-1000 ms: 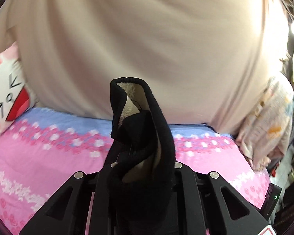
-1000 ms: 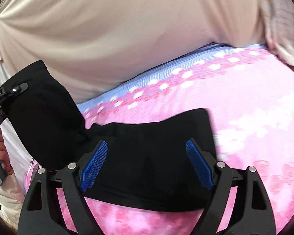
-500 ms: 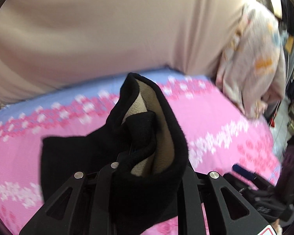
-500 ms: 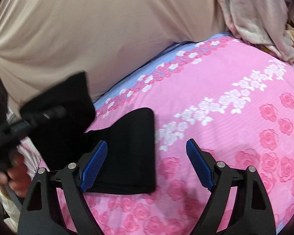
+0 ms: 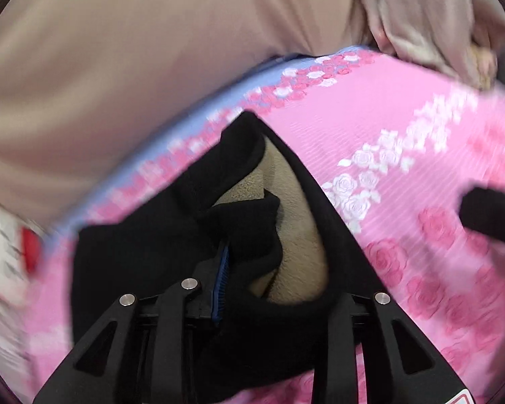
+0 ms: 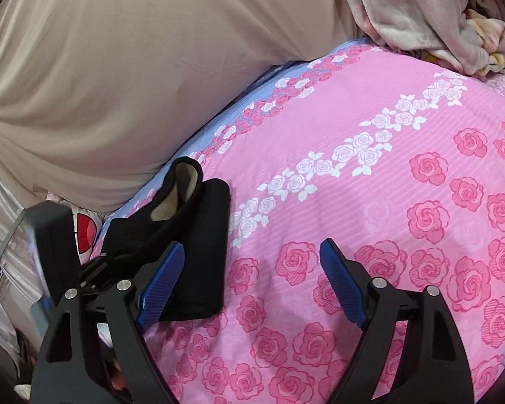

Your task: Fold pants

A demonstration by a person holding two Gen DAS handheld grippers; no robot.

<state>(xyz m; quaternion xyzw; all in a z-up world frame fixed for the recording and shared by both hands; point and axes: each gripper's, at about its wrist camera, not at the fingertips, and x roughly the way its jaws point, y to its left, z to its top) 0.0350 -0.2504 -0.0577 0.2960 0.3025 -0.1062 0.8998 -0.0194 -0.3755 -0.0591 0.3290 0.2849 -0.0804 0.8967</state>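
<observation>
Black pants (image 6: 205, 235) with a beige fleece lining lie folded on the pink rose bedsheet (image 6: 387, 168), at the left of the right wrist view. Their loose end (image 5: 286, 235) is laid over the folded stack and still runs between the fingers of my left gripper (image 5: 252, 269). Its jaws are opening, and one blue pad (image 5: 220, 279) shows beside the cloth. That gripper also shows, blurred, as my left gripper (image 6: 57, 245) in the right wrist view. My right gripper (image 6: 252, 249) stands open just right of the pants, above bare sheet, with nothing between its pads.
A large beige cushion (image 6: 118, 67) fills the back. A crumpled pale blanket (image 6: 421, 17) lies at the far right corner. A white pillow with a red cartoon mouth (image 6: 84, 232) sits behind the pants. A dark blurred shape (image 5: 488, 215) crosses the right edge of the left wrist view.
My left gripper came down with the pants' end and laid it over the folded part; its blue pad now shows. The pants now lie left of my right gripper instead of under it.
</observation>
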